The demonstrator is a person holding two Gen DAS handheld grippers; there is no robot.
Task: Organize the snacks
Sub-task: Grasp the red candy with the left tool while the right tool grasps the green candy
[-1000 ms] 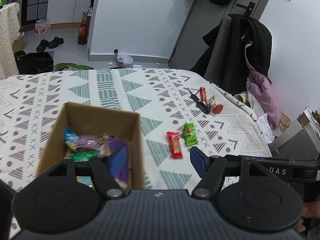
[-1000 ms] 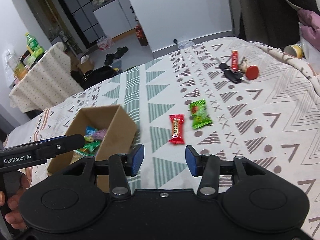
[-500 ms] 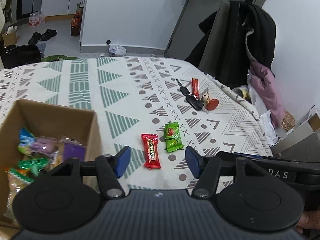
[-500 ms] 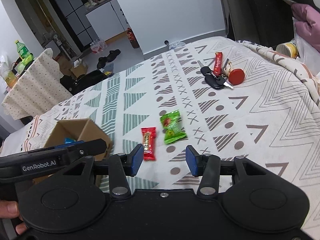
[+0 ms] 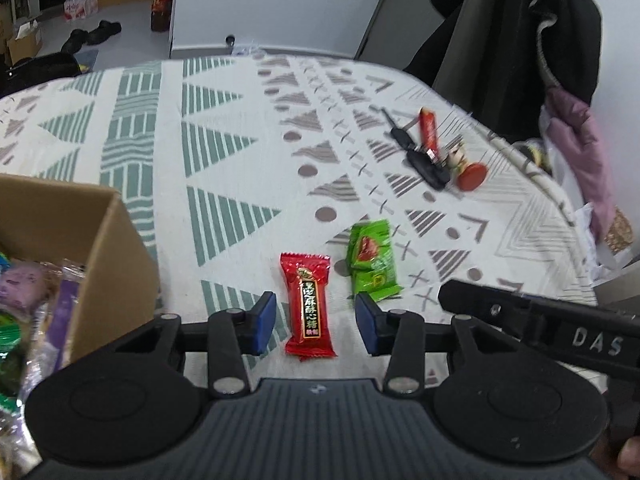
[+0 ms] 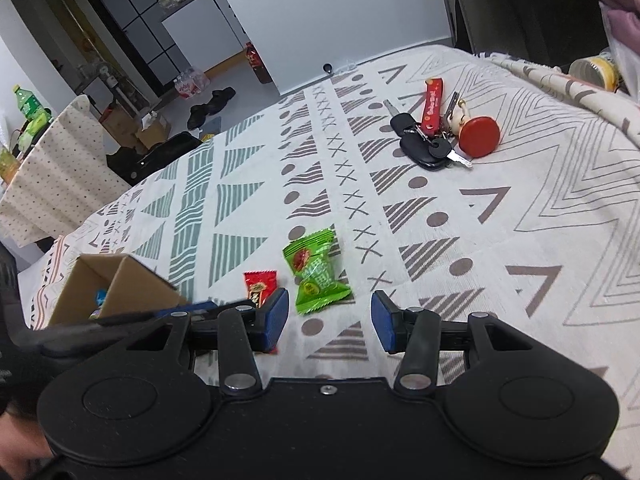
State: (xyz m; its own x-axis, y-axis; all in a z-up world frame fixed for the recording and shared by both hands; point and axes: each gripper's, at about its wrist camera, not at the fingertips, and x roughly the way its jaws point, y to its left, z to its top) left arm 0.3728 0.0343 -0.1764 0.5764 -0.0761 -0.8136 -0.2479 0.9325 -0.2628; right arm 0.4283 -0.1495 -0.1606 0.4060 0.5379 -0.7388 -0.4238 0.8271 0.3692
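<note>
A red snack bar lies on the patterned bedspread, its near end between the blue pads of my open left gripper. A green snack packet lies just right of it. In the right wrist view the green snack packet sits just ahead of my open right gripper, nearer its left finger, and the red snack bar is partly hidden behind that finger. A cardboard box with several wrapped snacks inside stands at the left; the cardboard box shows also at the right view's left.
A bunch of keys with a red strap and a red round tag lies farther back on the bed. Clothes hang on a chair at the right. Beyond the bed's far edge are floor, shoes and bottles.
Both grippers have moved right and forward, away from the box and toward the two loose snacks. The red bar now lies between my left gripper's fingers; both stay open.
</note>
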